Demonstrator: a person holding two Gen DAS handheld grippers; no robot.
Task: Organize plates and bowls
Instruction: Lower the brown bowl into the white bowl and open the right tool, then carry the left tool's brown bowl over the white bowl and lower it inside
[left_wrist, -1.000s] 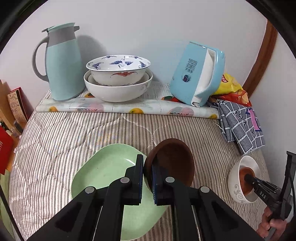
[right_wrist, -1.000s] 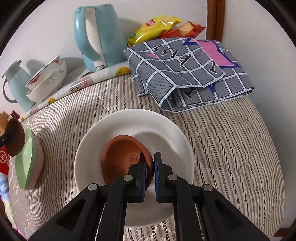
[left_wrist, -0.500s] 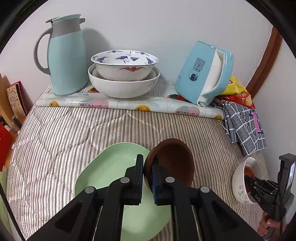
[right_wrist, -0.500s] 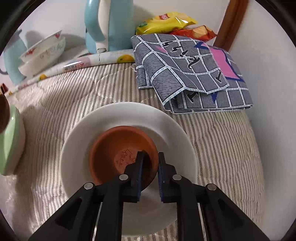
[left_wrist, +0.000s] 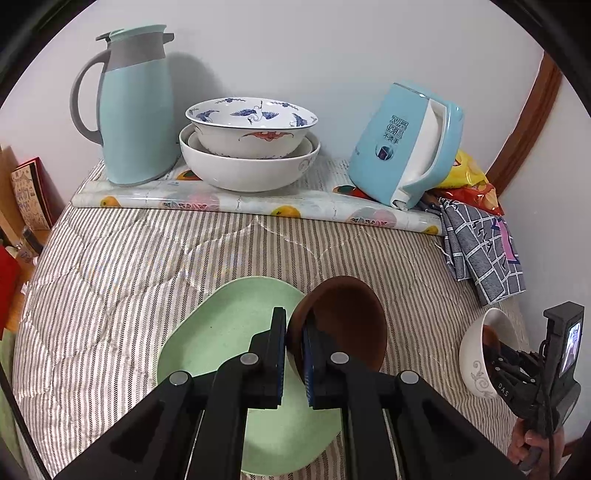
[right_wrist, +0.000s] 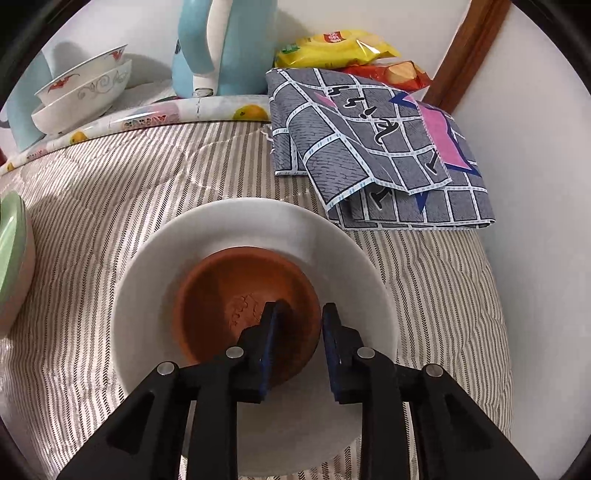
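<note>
My left gripper (left_wrist: 293, 328) is shut on the rim of a dark brown bowl (left_wrist: 347, 321) and holds it tilted above the right edge of a light green plate (left_wrist: 229, 350) on the striped cloth. My right gripper (right_wrist: 299, 321) is open, its jaws straddling the near rim of a small orange-brown bowl (right_wrist: 236, 299) that sits inside a white bowl (right_wrist: 207, 240). That white bowl (left_wrist: 476, 354) and the right gripper (left_wrist: 506, 373) also show at the right in the left wrist view. Two stacked patterned bowls (left_wrist: 251, 140) stand at the back.
A light blue thermos jug (left_wrist: 136, 107) and a tilted blue kettle (left_wrist: 402, 147) stand on the fruit-print mat (left_wrist: 240, 201) by the wall. A grey checked cloth (right_wrist: 373, 147) and snack bags (right_wrist: 340, 48) lie at the back right. The green plate's edge (right_wrist: 11, 251) is at the left.
My right gripper has opened and let go of the orange-brown bowl, which now rests in the white bowl. My left gripper still holds the dark brown bowl and has shifted slightly.
</note>
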